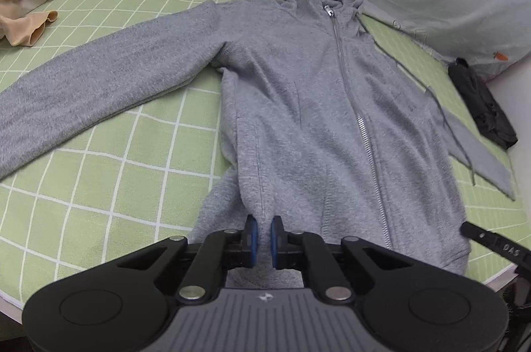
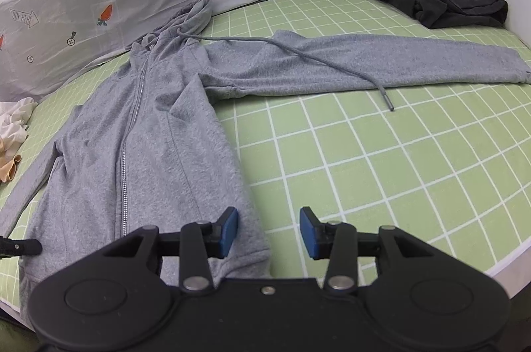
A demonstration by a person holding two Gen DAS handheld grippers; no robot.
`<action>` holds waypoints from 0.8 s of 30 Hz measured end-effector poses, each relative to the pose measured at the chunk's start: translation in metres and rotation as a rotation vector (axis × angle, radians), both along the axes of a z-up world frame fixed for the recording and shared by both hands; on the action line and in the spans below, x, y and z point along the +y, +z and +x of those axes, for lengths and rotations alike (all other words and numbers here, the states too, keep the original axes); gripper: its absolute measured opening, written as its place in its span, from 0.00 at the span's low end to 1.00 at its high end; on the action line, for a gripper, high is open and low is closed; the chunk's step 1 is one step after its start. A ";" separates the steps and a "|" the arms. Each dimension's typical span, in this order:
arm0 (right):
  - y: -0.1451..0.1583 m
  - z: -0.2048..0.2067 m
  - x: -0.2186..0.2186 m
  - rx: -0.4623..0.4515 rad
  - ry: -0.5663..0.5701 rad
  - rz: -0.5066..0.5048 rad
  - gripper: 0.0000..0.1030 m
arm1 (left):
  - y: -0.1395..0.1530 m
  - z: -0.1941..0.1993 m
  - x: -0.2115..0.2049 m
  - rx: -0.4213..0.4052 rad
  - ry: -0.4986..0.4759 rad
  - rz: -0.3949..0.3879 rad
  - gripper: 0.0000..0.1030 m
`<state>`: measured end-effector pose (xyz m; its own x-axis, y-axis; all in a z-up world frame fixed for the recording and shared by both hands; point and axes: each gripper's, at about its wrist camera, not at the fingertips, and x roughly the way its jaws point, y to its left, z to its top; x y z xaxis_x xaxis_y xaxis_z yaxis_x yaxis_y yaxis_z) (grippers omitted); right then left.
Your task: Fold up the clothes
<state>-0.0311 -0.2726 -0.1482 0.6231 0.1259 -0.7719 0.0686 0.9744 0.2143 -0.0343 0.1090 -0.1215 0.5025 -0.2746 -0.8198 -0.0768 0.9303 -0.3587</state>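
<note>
Grey hoodie [image 1: 298, 106] spread flat beyond left tool [image 1: 264, 241]

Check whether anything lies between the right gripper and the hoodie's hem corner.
Nothing visible does. The right gripper hangs open over the hoodie hem's corner, one pad above grey fabric, the other above bare green sheet. The drawstring and black garment lie far off.

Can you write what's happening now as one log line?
hoodie: flat on bed, sleeves out | left gripper: shut | right gripper: open
</note>
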 end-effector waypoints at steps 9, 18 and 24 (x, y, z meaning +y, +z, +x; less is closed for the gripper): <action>-0.001 0.008 0.007 -0.002 -0.002 0.030 0.42 | -0.015 -0.014 0.094 0.043 0.399 -0.013 0.13; -0.006 0.006 0.027 0.028 0.083 0.148 0.45 | -0.020 -0.021 0.090 0.056 0.163 0.093 0.51; -0.024 0.012 0.048 0.100 0.148 0.196 0.28 | -0.027 -0.027 0.095 0.061 0.165 0.034 0.50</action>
<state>-0.0194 -0.2245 -0.1720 0.5090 0.3632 -0.7804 -0.0417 0.9160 0.3991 -0.0608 0.2044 -0.1487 0.4876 -0.1637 -0.8576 -0.2505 0.9147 -0.3170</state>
